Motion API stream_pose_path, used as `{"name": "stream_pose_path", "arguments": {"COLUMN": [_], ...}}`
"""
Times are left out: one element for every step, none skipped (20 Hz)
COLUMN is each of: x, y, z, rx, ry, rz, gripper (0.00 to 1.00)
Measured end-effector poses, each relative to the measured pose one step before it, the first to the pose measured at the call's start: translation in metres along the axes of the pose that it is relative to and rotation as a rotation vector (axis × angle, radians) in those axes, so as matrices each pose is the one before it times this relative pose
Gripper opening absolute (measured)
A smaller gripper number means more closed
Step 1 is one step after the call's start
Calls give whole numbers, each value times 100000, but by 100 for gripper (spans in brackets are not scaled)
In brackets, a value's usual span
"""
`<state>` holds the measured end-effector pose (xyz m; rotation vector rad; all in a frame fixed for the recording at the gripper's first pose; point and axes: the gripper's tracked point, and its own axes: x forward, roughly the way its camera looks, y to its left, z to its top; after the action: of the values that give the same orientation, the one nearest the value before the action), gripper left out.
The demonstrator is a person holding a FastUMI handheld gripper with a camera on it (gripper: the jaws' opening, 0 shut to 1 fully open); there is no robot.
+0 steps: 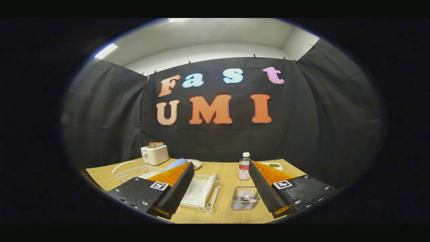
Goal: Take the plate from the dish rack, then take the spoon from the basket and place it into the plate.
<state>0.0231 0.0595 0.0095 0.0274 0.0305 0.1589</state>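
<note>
Spread wide and pinching nothing, our fingers (pixel 220 210) are hovering level above the pale wooden tabletop (pixel 228 201). Between them, at one o'clock, the small wire basket (pixel 245 198) is keeping its spoon reachable. At eleven o'clock, the white wire dish rack (pixel 200 193) is propping the blue plate (pixel 176 163) upright for grasping.

The gripper (pixel 220 188) is showing two long fingers with nothing between them, and they are standing wide apart. Each finger (pixel 178 190) is wearing a ridged pad on its inner side, like tiny steps. Behind each finger a flat plate is sitting, with small shiny screws (pixel 144 203) along its edge. A little square black-and-white marker (pixel 159 186) is sticking on each plate.
</note>
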Motion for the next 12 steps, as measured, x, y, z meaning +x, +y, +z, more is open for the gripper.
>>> {"name": "stream_pose_path", "arguments": {"x": [272, 255, 336, 385, 300, 419, 430, 290, 403, 494, 372, 417], "y": [371, 347, 408, 384, 403, 442, 416, 486, 529, 414, 430, 432], "z": [152, 254, 206, 200, 72, 219, 251, 197, -83, -153, -255, -131], "rx": [426, 517, 259, 406, 196, 47, -104, -350, -223, 222, 443, 1152], "ry": [502, 247, 469, 788, 1164, 801, 805, 818, 1496, 1892, 2028, 2058], "rz": [1087, 1239, 1448, 1326, 1229, 1366, 1360, 1741, 1399, 1386, 1338, 1331], "gripper": [97, 97, 97, 97, 97, 97, 97, 97, 97, 97, 97, 97]}}
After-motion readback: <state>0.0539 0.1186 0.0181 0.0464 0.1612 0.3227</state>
